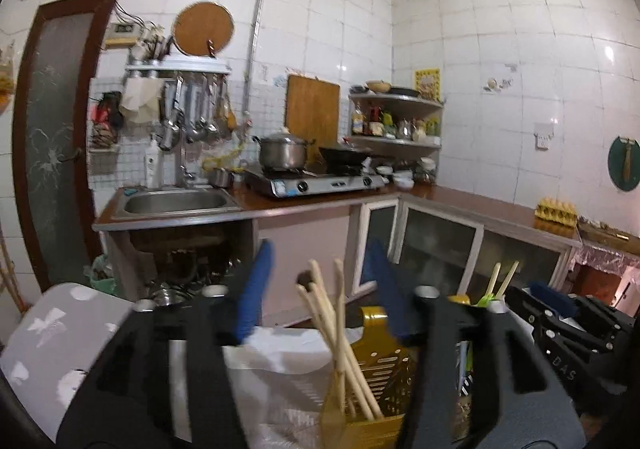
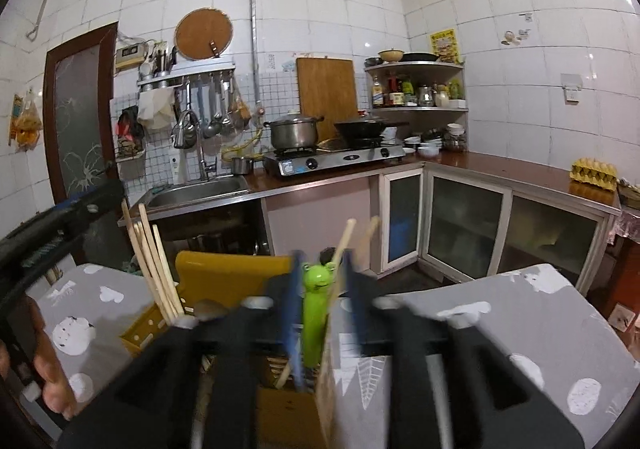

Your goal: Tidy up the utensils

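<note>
Right wrist, one green frog utensil [image 2: 314, 313], two holders [image 2: 224, 281]

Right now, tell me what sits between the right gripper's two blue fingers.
In the right wrist view, the right gripper has a green frog-faced utensil handle and a slanting wooden chopstick between its fingers, standing in the wooden holder.
</note>
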